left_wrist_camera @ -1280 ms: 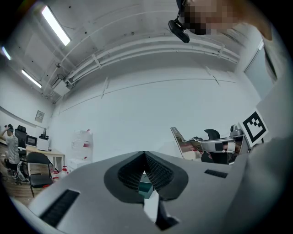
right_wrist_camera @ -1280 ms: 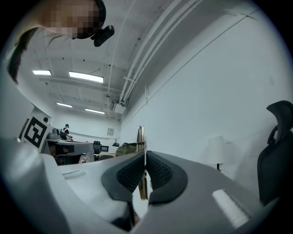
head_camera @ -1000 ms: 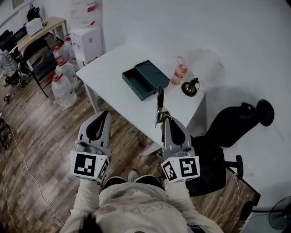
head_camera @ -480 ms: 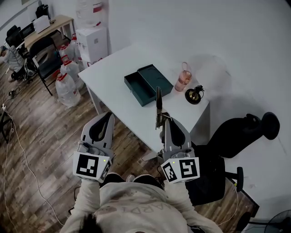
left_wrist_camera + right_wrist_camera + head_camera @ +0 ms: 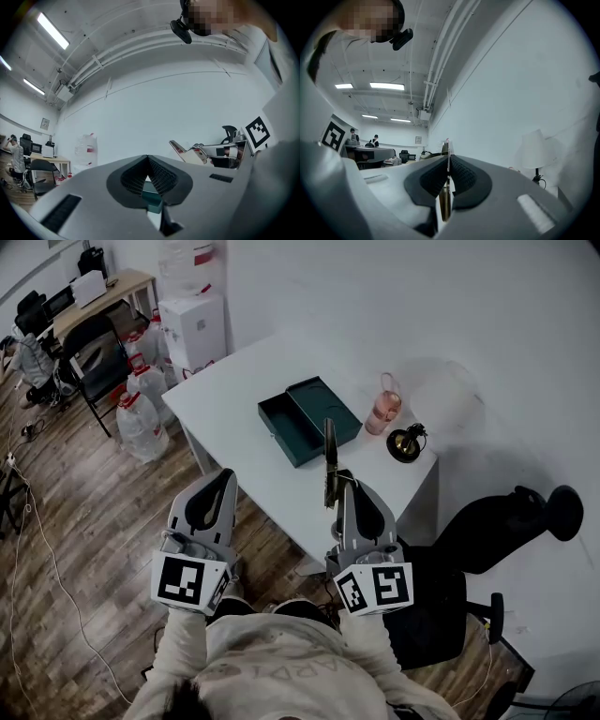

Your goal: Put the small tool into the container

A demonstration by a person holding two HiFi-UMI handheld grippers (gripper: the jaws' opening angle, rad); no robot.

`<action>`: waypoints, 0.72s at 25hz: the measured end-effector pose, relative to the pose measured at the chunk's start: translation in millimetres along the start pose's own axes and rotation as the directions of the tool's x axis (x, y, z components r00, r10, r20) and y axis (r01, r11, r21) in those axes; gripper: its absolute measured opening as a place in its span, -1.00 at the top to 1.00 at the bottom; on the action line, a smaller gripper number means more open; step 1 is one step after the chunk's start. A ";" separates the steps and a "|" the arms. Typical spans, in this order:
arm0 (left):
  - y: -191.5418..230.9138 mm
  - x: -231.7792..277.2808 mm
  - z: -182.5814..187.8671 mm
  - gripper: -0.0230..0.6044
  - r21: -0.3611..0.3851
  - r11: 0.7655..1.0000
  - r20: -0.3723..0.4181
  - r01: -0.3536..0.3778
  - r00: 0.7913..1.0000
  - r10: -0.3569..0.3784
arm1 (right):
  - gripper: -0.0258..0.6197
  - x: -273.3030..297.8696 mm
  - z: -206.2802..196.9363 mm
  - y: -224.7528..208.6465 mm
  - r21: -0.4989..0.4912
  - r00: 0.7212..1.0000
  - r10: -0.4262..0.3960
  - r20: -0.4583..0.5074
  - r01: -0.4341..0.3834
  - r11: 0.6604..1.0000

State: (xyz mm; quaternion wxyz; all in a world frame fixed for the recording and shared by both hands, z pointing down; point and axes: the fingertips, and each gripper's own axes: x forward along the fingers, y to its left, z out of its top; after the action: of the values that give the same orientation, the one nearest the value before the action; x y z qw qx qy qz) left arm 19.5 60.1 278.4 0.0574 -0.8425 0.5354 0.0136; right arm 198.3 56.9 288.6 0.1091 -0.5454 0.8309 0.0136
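The small tool (image 5: 330, 451), a thin flat blade on a brownish handle, stands upright in my right gripper (image 5: 338, 480), which is shut on it above the table's near edge. Edge-on in the right gripper view, the tool (image 5: 447, 154) sits clamped between the pads of that gripper (image 5: 447, 161). The container, an open dark green box (image 5: 308, 418) with its lid laid back, rests on the white table (image 5: 244, 390) just beyond the tool. My left gripper (image 5: 225, 476) hangs over the floor left of the table, shut on nothing. Below its closed tips (image 5: 147, 158) a piece of the green box (image 5: 152, 198) shows.
A pink bottle (image 5: 382, 409) and a small black lamp (image 5: 406, 442) stand on the table right of the box. A black office chair (image 5: 497, 526) is at the right. Water jugs (image 5: 141, 423), a white cabinet (image 5: 194, 326) and a desk with chairs are at the left.
The table and box have drifted a little right and down in the head view. Both grippers keep their pose, with the tool still clamped in the right one.
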 end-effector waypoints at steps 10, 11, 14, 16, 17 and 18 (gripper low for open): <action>37.1 45.8 -7.9 0.92 -0.015 0.999 -0.001 0.037 0.999 -0.037 | 0.87 51.2 -10.2 -4.2 -0.020 1.000 -0.029 -0.008 0.029 0.999; 41.9 51.7 -7.7 0.92 -0.017 0.999 -0.001 0.042 0.999 -0.042 | 0.87 57.1 -10.9 -5.1 -0.020 0.999 -0.035 -0.008 0.035 0.999; 56.0 69.5 -7.1 0.91 -0.016 0.998 0.004 0.065 0.998 -0.065 | 0.87 75.1 -11.7 -7.9 -0.019 0.998 -0.057 -0.004 0.057 0.998; 66.4 80.6 -7.1 0.92 -0.017 0.997 0.008 0.081 0.997 -0.081 | 0.87 87.6 -12.2 -7.7 -0.023 0.998 -0.069 -0.001 0.069 0.997; 71.5 86.2 -7.3 0.92 -0.018 0.996 0.010 0.090 0.996 -0.090 | 0.87 93.8 -12.7 -7.5 -0.026 0.997 -0.076 0.001 0.076 0.997; 76.2 91.9 -7.8 0.91 -0.019 0.995 0.010 0.099 0.995 -0.099 | 0.87 99.8 -13.3 -7.5 -0.028 0.997 -0.083 0.002 0.084 0.996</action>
State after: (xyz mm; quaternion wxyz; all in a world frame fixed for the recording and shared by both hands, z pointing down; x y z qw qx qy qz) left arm -10.5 -55.6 272.1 0.0522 -0.8684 0.4926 0.0197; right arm 164.8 -38.2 282.7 0.1024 -0.5812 0.8071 0.0209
